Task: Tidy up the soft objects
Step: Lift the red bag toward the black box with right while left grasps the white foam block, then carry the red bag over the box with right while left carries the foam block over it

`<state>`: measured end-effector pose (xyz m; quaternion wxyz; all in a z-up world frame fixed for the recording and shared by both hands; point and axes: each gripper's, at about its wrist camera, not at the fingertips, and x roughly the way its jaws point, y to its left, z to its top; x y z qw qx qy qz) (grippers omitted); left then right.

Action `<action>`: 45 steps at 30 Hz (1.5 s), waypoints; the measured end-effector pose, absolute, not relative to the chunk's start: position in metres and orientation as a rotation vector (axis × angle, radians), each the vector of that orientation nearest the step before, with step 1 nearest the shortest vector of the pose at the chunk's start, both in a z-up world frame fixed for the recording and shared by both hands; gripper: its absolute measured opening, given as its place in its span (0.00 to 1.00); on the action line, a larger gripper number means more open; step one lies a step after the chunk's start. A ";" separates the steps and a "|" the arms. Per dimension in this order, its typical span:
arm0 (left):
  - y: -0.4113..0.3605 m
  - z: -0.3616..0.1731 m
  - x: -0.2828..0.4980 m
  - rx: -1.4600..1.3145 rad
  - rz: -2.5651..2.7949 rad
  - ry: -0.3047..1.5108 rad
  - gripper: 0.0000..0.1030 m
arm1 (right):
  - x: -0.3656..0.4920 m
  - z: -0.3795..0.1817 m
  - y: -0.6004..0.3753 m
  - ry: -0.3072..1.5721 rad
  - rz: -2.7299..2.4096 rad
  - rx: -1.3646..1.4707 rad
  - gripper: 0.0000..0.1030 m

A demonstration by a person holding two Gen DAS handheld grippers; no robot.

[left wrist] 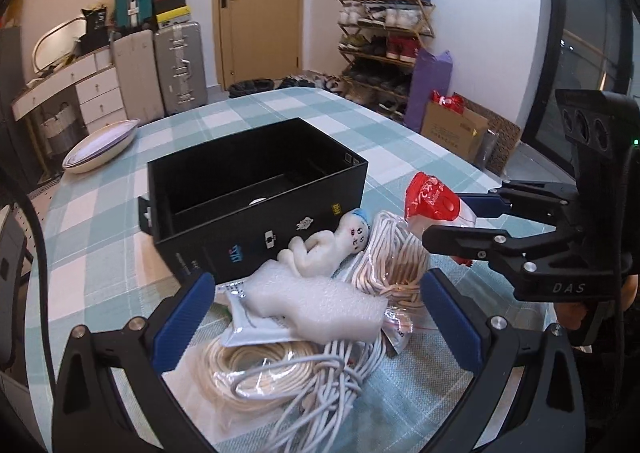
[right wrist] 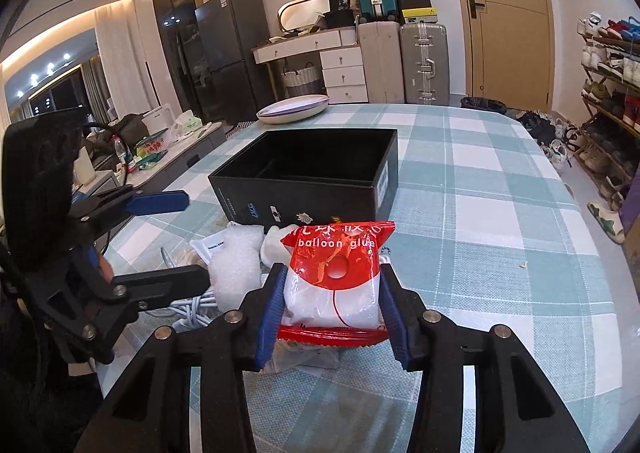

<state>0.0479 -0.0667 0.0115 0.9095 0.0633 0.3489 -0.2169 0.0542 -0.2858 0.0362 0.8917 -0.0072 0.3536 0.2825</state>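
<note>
My right gripper point(right wrist: 330, 299) is shut on a red and white balloon glue packet point(right wrist: 334, 277), lifted a little above the table; the same packet point(left wrist: 434, 209) shows at the right of the left wrist view. My left gripper point(left wrist: 316, 305) stands open over a pile: a white foam block point(left wrist: 320, 301), a small white doll point(left wrist: 328, 243), bagged coils of beige cord point(left wrist: 256, 367) and a white cable bundle point(left wrist: 332, 377). An open black box point(left wrist: 256, 205) stands just behind the pile, also seen as the black box point(right wrist: 312, 177) ahead of the packet.
A checked tablecloth point(right wrist: 480, 213) covers the table. A stack of shallow plates point(left wrist: 100, 147) sits at the far left edge. Suitcases, a drawer unit and a shoe rack point(left wrist: 384, 45) stand beyond the table.
</note>
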 end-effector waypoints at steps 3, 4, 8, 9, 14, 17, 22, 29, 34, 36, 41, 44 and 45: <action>-0.073 0.005 0.055 0.186 -0.451 0.750 1.00 | 0.054 0.035 -0.288 0.738 0.589 -0.015 0.45; -0.074 0.003 0.057 0.201 -0.451 0.758 1.00 | 0.055 0.034 -0.288 0.739 0.591 -0.015 0.45; -0.077 -0.006 0.066 0.215 -0.472 0.796 1.00 | 0.056 0.033 -0.287 0.745 0.601 -0.018 0.45; -0.077 -0.007 0.069 0.211 -0.475 0.807 1.00 | 0.056 0.032 -0.287 0.747 0.603 -0.020 0.45; -0.074 -0.011 0.075 0.171 -0.492 0.845 1.00 | 0.058 0.030 -0.285 0.753 0.611 -0.022 0.45; -0.076 -0.013 0.073 0.199 -0.487 0.857 0.92 | 0.059 0.030 -0.283 0.754 0.614 -0.024 0.45; -0.076 -0.012 0.066 0.204 -0.506 0.841 0.84 | 0.060 0.030 -0.282 0.753 0.614 -0.028 0.45; -0.064 0.006 0.051 0.162 -0.489 0.776 0.83 | 0.056 0.035 -0.280 0.739 0.616 -0.031 0.45; -0.053 0.024 0.042 0.139 -0.453 0.718 0.83 | 0.051 0.043 -0.276 0.716 0.621 -0.034 0.45; -0.050 0.030 0.040 0.134 -0.436 0.698 0.83 | 0.050 0.045 -0.275 0.714 0.619 -0.036 0.45; -0.040 0.042 0.041 0.109 -0.403 0.658 0.83 | 0.051 0.056 -0.275 0.701 0.610 -0.034 0.45; -0.037 0.048 0.044 0.096 -0.380 0.643 0.83 | 0.052 0.063 -0.276 0.688 0.595 -0.041 0.45; -0.036 0.050 0.045 0.091 -0.375 0.638 0.83 | 0.053 0.066 -0.276 0.682 0.593 -0.045 0.45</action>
